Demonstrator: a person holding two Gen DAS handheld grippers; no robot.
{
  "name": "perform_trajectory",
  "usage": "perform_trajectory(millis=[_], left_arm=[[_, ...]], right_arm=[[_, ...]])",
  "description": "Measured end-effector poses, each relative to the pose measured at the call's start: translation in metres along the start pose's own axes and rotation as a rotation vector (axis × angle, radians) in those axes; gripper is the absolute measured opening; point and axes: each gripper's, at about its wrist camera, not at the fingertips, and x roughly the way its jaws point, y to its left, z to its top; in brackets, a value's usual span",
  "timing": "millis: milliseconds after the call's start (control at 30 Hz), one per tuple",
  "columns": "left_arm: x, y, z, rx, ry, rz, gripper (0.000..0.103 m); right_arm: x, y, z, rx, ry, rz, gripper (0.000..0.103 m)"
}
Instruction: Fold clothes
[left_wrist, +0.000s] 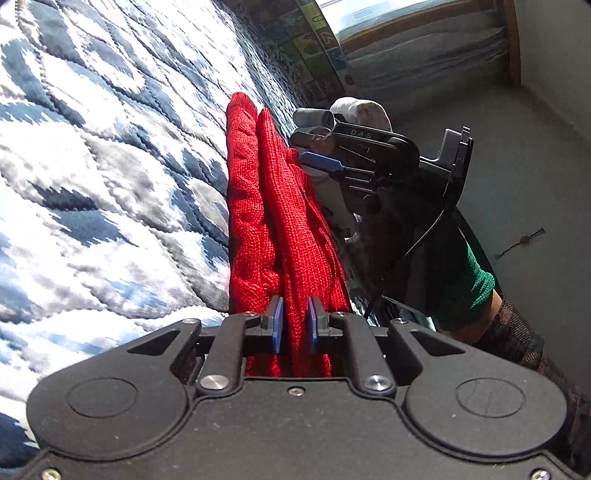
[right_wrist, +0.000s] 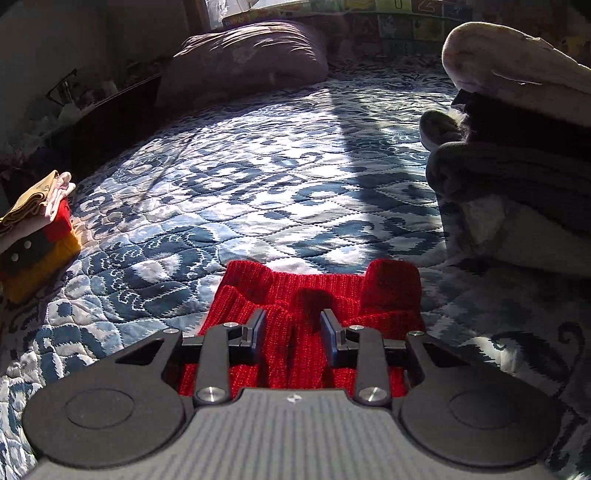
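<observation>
Sweater (left_wrist: 273, 221), red knit, is seen running up the middle of the left wrist view, bunched in long folds on the quilt (left_wrist: 110, 166). A fold is clamped between the blue pads of the left gripper (left_wrist: 295, 325), low centre. The right gripper (left_wrist: 314, 155) is caught at centre right, its blue finger against the knit's far edge. In the right wrist view, the right gripper (right_wrist: 293, 332) is shown with red cloth (right_wrist: 317, 291) between jaws that stand fairly wide; whether the cloth is truly pinched cannot be told. A folded stack (right_wrist: 37, 236) is spotted at the left edge. The step is judged a mid-fold carry: next, both ends would need to be laid over together and flattened.
</observation>
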Motion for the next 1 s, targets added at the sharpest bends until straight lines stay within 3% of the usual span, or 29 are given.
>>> perform_trajectory(millis=[133,200,367,467,600,733,833,1000], left_arm=[[-0.002,-0.006,0.001,0.015,-0.022,0.032,0.011],[-0.002,-0.016,-0.001,0.066,-0.047,0.047,0.010],[-0.016,-0.038,0.009,0.290,-0.120,0.164,0.011],[-0.020,-0.059,0.005,0.432,-0.180,0.192,0.011],[-0.008,-0.078,-0.006,0.573,-0.166,0.180,0.011],[0.030,-0.069,-0.011,0.618,-0.060,0.349,0.012],[0.029,-0.071,-0.014,0.650,-0.098,0.352,0.013],[0.008,-0.087,-0.031,0.711,-0.141,0.297,0.020]], right_arm=[[0.003,0.026,-0.020,-0.191,-0.005,-0.111,0.028],[-0.014,0.028,-0.022,-0.177,-0.055,-0.077,0.028],[-0.073,0.019,-0.038,-0.159,-0.148,-0.025,0.028],[-0.109,0.000,-0.062,-0.109,-0.179,-0.002,0.028],[-0.145,-0.029,-0.109,0.010,-0.195,0.027,0.030],[-0.156,-0.037,-0.157,0.066,-0.190,0.045,0.030],[-0.152,-0.036,-0.180,0.084,-0.175,0.011,0.030],[-0.182,-0.046,-0.213,0.210,-0.306,0.052,0.031]])
